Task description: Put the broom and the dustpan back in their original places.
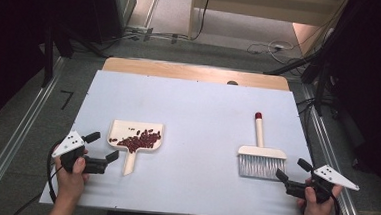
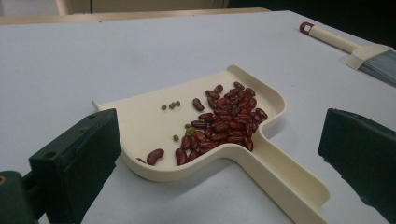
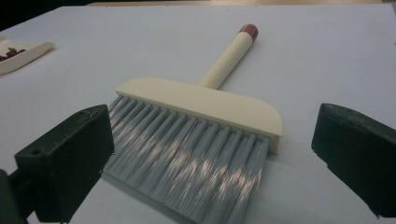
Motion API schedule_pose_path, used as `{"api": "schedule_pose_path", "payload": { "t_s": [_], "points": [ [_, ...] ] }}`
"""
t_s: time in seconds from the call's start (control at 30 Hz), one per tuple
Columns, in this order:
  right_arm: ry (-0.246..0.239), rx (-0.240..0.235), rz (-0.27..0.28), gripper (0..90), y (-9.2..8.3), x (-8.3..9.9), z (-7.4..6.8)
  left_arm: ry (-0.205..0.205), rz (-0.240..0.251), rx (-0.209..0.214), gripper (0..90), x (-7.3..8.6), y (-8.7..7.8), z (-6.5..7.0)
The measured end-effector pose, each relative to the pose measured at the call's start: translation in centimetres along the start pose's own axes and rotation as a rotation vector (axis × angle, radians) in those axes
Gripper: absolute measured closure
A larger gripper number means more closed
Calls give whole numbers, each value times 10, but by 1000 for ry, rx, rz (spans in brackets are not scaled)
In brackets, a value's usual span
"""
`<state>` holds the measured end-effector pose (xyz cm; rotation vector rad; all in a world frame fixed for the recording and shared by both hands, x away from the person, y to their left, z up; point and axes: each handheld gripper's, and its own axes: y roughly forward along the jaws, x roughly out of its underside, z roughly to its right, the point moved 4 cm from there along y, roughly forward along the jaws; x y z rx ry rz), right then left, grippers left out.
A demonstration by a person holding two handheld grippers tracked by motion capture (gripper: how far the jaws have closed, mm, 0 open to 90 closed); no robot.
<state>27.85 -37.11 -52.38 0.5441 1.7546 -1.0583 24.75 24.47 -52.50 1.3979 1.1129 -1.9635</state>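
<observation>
No readable label on the dustpan w/ beans at worktop left, nor on the brush at right. Both grippers' fingers wide, holding nothing. Grey floor, cables behind.

The left tongs and right tongs were black, each topped with a grey three-cornered plate dotted with dark marks. Blocky jaws carried small screw holes. A black cable trailed from each. Both forearms were unsleeved.
</observation>
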Motion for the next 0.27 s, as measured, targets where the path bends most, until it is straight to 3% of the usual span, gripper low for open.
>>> {"api": "schedule_pose_path", "payload": {
  "t_s": [0.27],
  "points": [
    [9, 24, -13, 0, 4, 2, 0, 6, 0, -21, 0, 2, -1, 2]
  ]
}}
